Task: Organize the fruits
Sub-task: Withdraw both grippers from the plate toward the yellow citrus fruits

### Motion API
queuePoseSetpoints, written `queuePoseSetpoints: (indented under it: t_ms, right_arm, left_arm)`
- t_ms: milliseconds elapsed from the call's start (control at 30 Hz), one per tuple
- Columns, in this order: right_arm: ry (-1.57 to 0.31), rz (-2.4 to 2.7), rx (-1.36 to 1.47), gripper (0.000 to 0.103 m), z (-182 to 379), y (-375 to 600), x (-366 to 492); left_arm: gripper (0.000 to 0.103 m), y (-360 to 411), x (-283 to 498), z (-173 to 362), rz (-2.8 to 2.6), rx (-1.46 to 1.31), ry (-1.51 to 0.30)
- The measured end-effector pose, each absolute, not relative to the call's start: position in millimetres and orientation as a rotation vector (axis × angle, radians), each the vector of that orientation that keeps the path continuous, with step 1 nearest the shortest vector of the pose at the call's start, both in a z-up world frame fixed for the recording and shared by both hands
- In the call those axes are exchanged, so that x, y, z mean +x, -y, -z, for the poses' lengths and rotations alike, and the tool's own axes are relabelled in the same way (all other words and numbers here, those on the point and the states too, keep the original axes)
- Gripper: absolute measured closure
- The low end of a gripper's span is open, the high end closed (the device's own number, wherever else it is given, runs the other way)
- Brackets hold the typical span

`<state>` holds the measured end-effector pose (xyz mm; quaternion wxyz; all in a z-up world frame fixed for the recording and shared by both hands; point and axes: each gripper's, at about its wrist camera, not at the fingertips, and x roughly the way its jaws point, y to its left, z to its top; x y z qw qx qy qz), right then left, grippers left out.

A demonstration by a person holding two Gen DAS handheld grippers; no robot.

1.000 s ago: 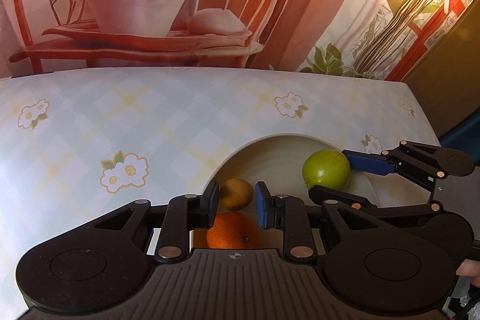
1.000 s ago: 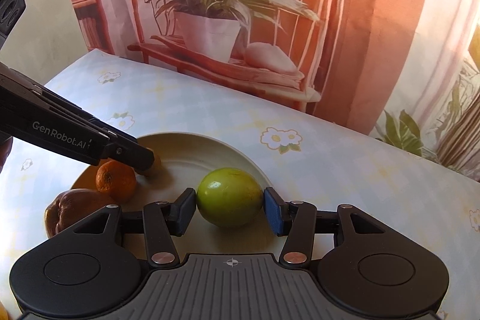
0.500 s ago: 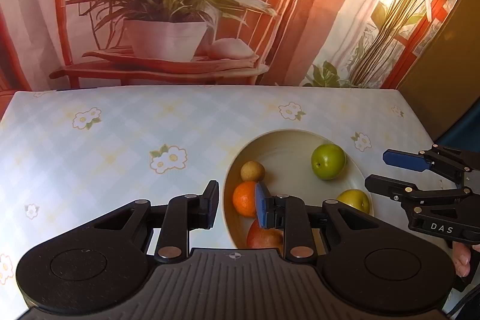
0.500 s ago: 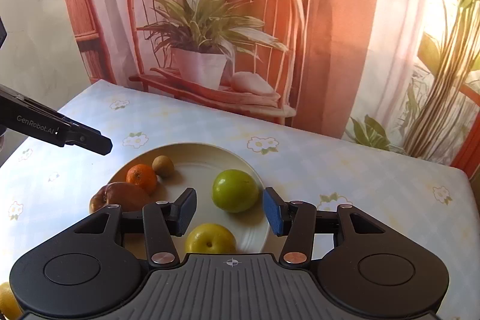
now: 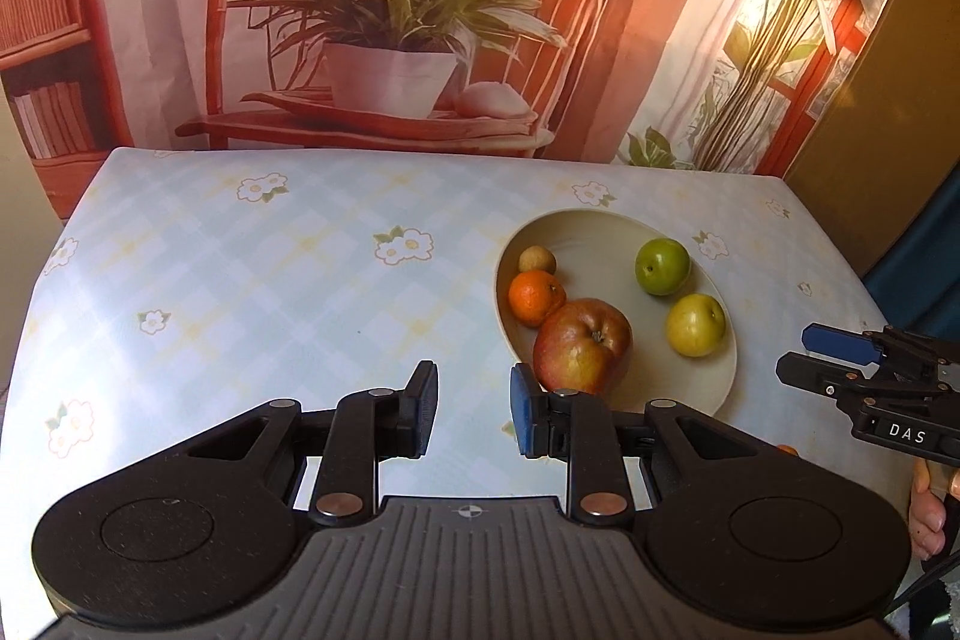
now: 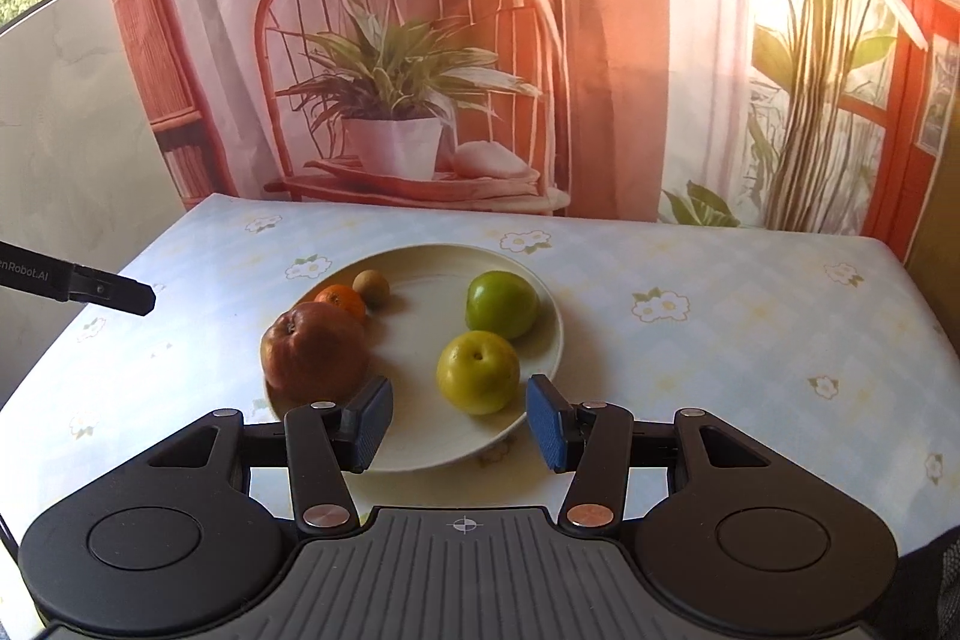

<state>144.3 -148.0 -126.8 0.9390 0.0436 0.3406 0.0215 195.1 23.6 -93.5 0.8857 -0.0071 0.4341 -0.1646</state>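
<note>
A cream plate (image 5: 717,388) (image 6: 432,445) on the flowered table holds a green apple (image 5: 662,266) (image 6: 501,303), a yellow apple (image 5: 695,324) (image 6: 477,371), a red apple (image 5: 582,345) (image 6: 314,351), an orange (image 5: 536,297) (image 6: 342,297) and a small brown fruit (image 5: 537,258) (image 6: 370,287). My left gripper (image 5: 471,409) is open and empty, above the table left of the plate. My right gripper (image 6: 459,421) is open and empty, near the plate's front edge; it also shows in the left wrist view (image 5: 822,355).
The table (image 5: 270,292) carries a pale checked cloth with flowers. A printed backdrop with a chair and potted plant (image 5: 390,40) hangs behind it. A bit of orange fruit (image 5: 786,450) shows at the table's near right edge.
Both grippers have pulled back and up from the plate. The right gripper let go of the green apple, which now rests on the plate. More of the table shows.
</note>
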Motion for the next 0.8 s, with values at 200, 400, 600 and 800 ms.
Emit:
queuePoseSetpoints:
  t_ms: [200,400,600,800]
  right_arm:
    - [-0.680,-0.037,0.146,0.057,132,135,117]
    - [-0.669,-0.070,0.171,0.057,130,119,101]
    - [-0.683,-0.108,0.163,0.057,130,101,95]
    - [-0.701,-0.145,0.103,0.057,133,75,82]
  left_arm:
    - [0.075,-29,170,96,0.366,-0.012,-0.894]
    - [0.075,-37,147,101,0.371,-0.016,-0.898]
    - [0.073,-48,124,106,0.368,-0.012,-0.897]
    - [0.073,-59,101,113,0.365,-0.035,-0.905]
